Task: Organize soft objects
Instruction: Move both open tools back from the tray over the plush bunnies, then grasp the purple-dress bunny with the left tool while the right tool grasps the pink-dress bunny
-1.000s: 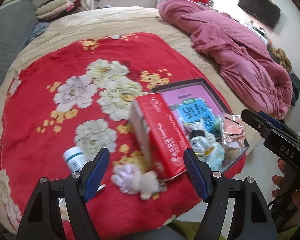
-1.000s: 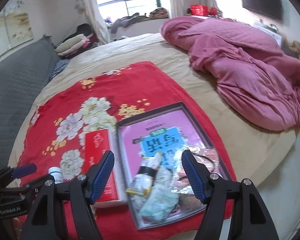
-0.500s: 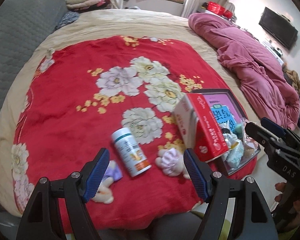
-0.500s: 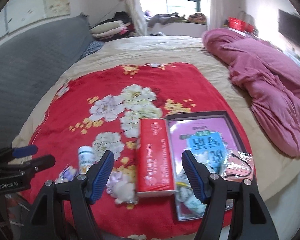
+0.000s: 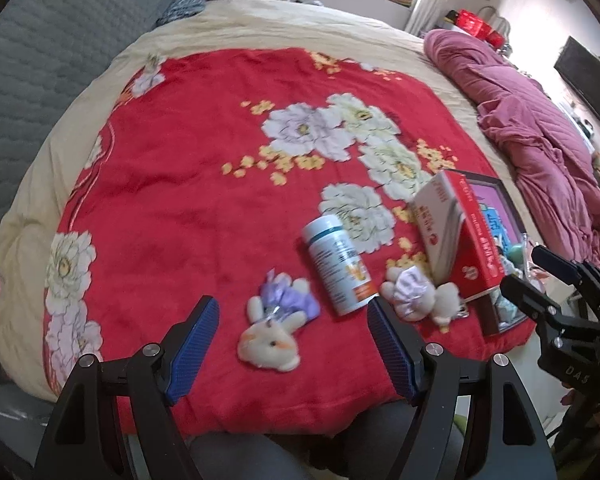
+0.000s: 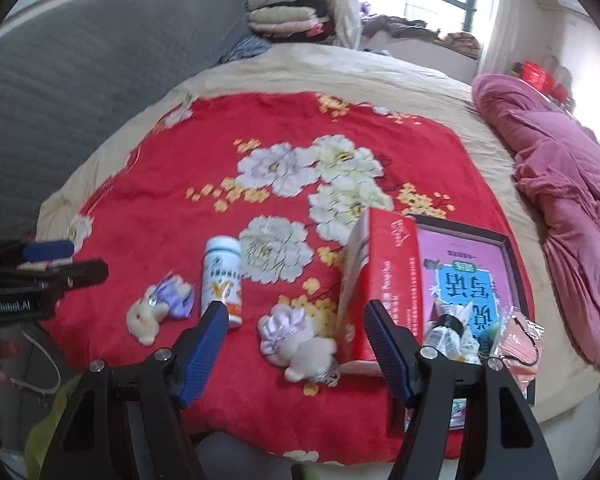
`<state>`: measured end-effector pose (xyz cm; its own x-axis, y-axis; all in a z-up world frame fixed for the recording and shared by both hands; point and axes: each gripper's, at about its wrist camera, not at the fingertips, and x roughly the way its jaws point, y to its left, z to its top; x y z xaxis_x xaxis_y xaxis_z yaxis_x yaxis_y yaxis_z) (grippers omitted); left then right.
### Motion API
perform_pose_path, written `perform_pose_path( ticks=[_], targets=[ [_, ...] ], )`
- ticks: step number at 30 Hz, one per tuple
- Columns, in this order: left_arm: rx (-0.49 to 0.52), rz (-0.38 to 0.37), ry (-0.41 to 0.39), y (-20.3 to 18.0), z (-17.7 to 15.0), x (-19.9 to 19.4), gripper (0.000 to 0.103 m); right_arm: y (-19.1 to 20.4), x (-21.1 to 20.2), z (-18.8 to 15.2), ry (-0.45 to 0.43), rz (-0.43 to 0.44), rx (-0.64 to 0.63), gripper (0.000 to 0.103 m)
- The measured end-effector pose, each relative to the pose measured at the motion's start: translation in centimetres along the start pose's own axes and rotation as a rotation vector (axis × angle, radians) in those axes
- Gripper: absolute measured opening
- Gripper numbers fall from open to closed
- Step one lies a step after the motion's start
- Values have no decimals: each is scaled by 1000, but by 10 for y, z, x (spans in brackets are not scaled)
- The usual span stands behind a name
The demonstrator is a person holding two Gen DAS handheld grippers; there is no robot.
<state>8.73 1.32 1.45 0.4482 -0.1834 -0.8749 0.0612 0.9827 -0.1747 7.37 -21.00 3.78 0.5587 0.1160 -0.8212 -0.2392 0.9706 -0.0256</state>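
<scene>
Nothing is held yet; the approach step is judged in hand. The left claw point(image 5: 292, 328) stands wide over the purple bunny point(image 5: 276, 328) on the bed's red blanket point(image 5: 180, 200). The right claw point(image 6: 294, 334) stands wide over the pale plush point(image 6: 296, 340) beside the red box point(image 6: 392, 284). Next, a descent and closing on each toy is called for.

Both views are sweeping leftward across the bed. In the left wrist view, the box point(image 5: 458, 236) and tray point(image 5: 504, 216) are sliding from centre toward the right edge, while the bottle point(image 5: 338, 266) is coming fully into view and a second plush toy point(image 5: 278, 322) is appearing between the fingers point(image 5: 194, 338). The right gripper point(image 5: 540, 280) is shifting lower at the right margin. In the right wrist view, the tray point(image 6: 512, 276) is moving off to the right, and the plush toy point(image 6: 296, 340) is now lying between the fingers point(image 6: 204, 344).
</scene>
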Motion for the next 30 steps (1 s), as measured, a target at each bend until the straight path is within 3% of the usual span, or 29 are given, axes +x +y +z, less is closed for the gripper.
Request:
perform_pose_path(
  ticks=[7, 14, 25, 30],
  targets=[
    [-29, 5, 48, 15, -13, 24, 77, 19, 22, -8, 72, 16, -91, 70],
    [-40, 7, 114, 20, -25, 54, 77, 38, 56, -23, 162, -25, -250, 70],
    [-32, 9, 182, 19, -25, 93, 77, 43, 109, -31, 290, -61, -360, 70],
    [-27, 12, 208, 18, -25, 109, 77, 48, 134, -35, 356, -135, -442, 70]
  ],
)
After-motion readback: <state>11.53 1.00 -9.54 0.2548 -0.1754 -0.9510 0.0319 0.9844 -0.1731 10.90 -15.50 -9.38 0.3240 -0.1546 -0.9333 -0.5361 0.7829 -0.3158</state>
